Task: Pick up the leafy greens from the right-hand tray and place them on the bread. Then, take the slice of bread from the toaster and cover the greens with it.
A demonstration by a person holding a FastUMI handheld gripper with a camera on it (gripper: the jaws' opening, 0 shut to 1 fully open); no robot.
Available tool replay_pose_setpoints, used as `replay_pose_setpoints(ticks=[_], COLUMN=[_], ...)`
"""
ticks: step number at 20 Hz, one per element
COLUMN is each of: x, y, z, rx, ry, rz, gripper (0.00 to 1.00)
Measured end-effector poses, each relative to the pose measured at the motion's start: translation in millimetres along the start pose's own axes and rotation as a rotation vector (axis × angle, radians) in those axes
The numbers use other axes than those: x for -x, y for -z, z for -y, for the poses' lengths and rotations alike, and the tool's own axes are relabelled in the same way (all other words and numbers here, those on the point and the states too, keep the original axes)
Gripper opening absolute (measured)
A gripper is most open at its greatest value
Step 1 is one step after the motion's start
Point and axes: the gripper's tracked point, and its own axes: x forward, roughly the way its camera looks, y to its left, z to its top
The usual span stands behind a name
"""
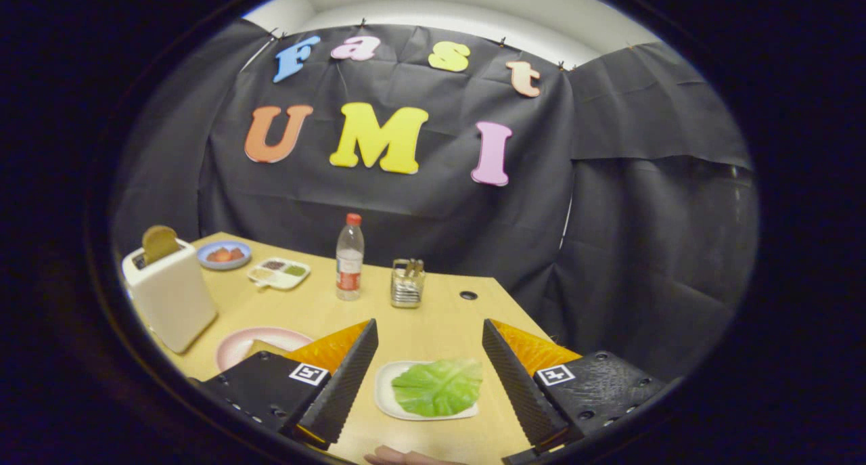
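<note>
Gripper view: tool (429, 346) fingers apart above greens (438, 386); toaster (170, 294), bottle (349, 260), perhaps a cutlery holder (407, 283) beyond.

gripper (429, 357) | two black jaws with ribbed inner faces | orange plastic backing behind each | black mounts with screw holes | square black-and-white marker on each side

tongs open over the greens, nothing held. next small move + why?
Probably lower the tongs straight down onto the leafy greens. They stand open and empty, with the leaf lying flat on its white tray in the gap between the fingers. The bread slice sits in the toaster, so greens come first.
</note>
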Motion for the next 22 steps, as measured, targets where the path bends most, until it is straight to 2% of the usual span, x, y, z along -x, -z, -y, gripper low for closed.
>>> replay_pose_setpoints(ticks=[7,8,11,16,18,19,21,22], x=[-80.2,-84.9,-98.3,-108.9,-110.9,-111.9,-110.9,-111.2], y=[79.8,89.7,109.9,133.6,132.1,132.3,130.8,130.8], z=[28.6,36.5,30.0,23.7,21.9,23.1,20.7,20.4], rx=[0.045,0.034,-0.039,-0.058,-0.046,-0.031,-0.025,-0.023], ry=[0.019,0.042,0.001,-0.028,-0.023,-0.013,-0.014,-0.016], rz=[-0.212,-0.248,-0.325,-0.415,-0.400,-0.399,-0.400,-0.396], gripper=[0.95,0.96,0.96,0.95,0.84,0.71,0.53,0.40])
